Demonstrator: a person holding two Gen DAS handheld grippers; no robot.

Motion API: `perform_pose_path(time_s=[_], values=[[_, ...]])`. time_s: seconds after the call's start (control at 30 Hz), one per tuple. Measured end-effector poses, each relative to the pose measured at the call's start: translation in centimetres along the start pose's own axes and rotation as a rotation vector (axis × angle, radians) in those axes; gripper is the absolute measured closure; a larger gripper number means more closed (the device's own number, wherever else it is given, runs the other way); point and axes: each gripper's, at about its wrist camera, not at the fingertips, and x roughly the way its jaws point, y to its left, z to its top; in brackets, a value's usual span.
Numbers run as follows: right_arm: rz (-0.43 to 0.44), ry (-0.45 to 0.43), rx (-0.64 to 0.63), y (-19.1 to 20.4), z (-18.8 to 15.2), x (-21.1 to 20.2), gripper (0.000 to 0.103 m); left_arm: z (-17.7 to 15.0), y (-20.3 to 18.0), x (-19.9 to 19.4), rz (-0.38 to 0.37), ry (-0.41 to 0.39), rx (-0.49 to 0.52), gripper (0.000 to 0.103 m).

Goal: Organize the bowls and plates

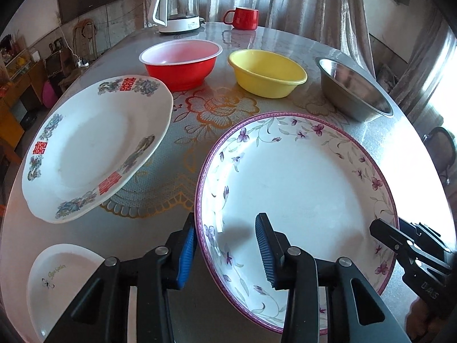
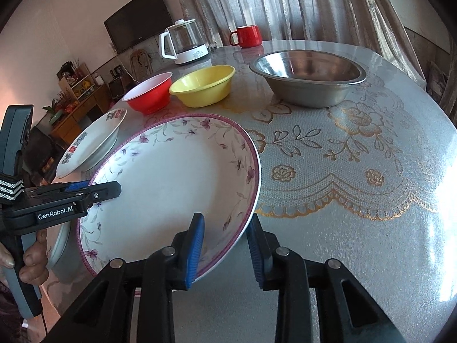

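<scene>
Large round plate (image 1: 300, 188), glazed ceramic w/ purple rim band and violet sprigs, sits front-centre on the table (image 2: 357, 200), just right of the double-happiness plate (image 1: 94, 145). Your left gripper (image 1: 225, 248) straddles its rim at 7 o'clock, jaws apart: one ribbed blue pad outside the rim, the other over the plate's well, no clamp made. Your right gripper (image 2: 225, 251) straddles the opposite rim the same way, jaws apart, pads either side of the edge; contact can't be told. The plate is circular, so no long axis; in the right wrist view its near edge looks raised, tilt not certain. The double-happiness plate, white w/ red characters and blue-green flowers, lies at 10 o'clock. A small white plate (image 1: 57, 283) at 8 o'clock. Far row, left to right: red plastic bowl (image 1: 181, 64) w/ white interior, yellow plastic bowl (image 1: 267, 73), stainless bowl (image 1: 354, 91). Glossy cloth, gold floral print. Beyond: glass kettle (image 1: 178, 8), red mug (image 1: 242, 18), grey curtains (image 2: 285, 3), wall TV (image 2: 138, 18).
</scene>
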Motion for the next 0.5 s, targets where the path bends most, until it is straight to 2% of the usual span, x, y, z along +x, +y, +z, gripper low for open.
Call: perform_pose_path(time_s=[0.1,0.27,0.5], values=[[0.014,0.005,0.002,0.0,0.0,-0.1,0.073,0.1,0.1,-0.1,-0.015,-0.002,-0.022,0.063],[-0.014,-0.010,0.003,-0.5,0.0,-0.8,0.073,-0.2,-1.4,-0.3,-0.034,-0.010,0.006,0.063],[-0.038,-0.037,0.038,-2.3,0.3,-2.1,0.073,-0.3,-3.2,-0.3,-0.088,-0.002,-0.006,0.063]])
